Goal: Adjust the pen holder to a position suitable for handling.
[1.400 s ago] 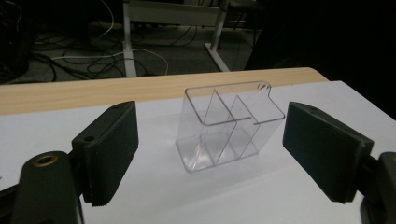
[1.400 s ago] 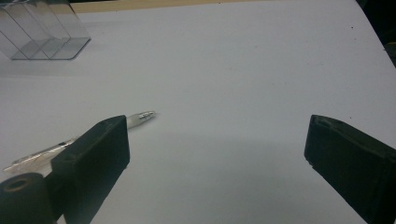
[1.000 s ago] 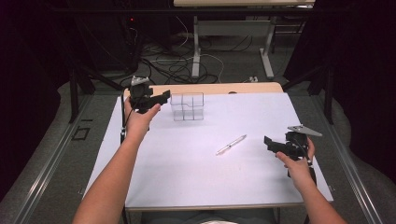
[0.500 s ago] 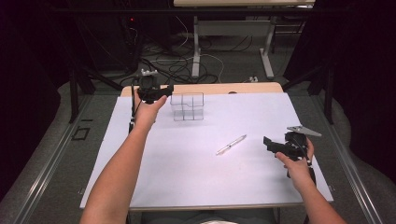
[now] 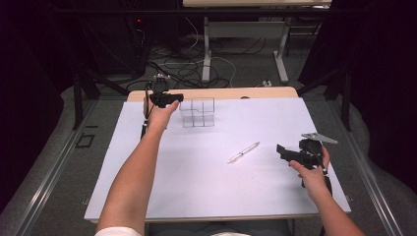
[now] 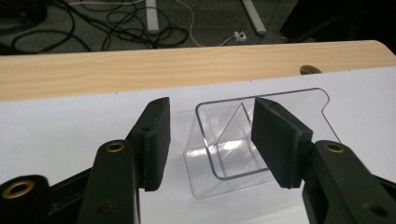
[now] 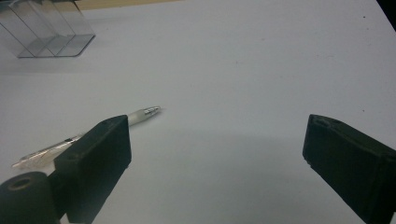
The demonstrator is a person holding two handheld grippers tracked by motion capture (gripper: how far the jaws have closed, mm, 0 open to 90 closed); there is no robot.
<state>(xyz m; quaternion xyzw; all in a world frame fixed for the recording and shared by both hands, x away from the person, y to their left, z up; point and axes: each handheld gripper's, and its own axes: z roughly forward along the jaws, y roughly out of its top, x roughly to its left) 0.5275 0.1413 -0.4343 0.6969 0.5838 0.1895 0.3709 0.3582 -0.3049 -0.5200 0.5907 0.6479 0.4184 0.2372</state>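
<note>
Left tongs (image 6: pixel 210 140) apart, around a clear box (image 6: pixel 233 144) corner. Right tongs (image 7: pixel 217 163) wide apart, near a pen (image 7: pixel 88 135) on the white surface (image 5: pixel 236 196).

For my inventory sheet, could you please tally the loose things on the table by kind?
Clear organizer: 1
Pen: 1
Total: 2
</note>
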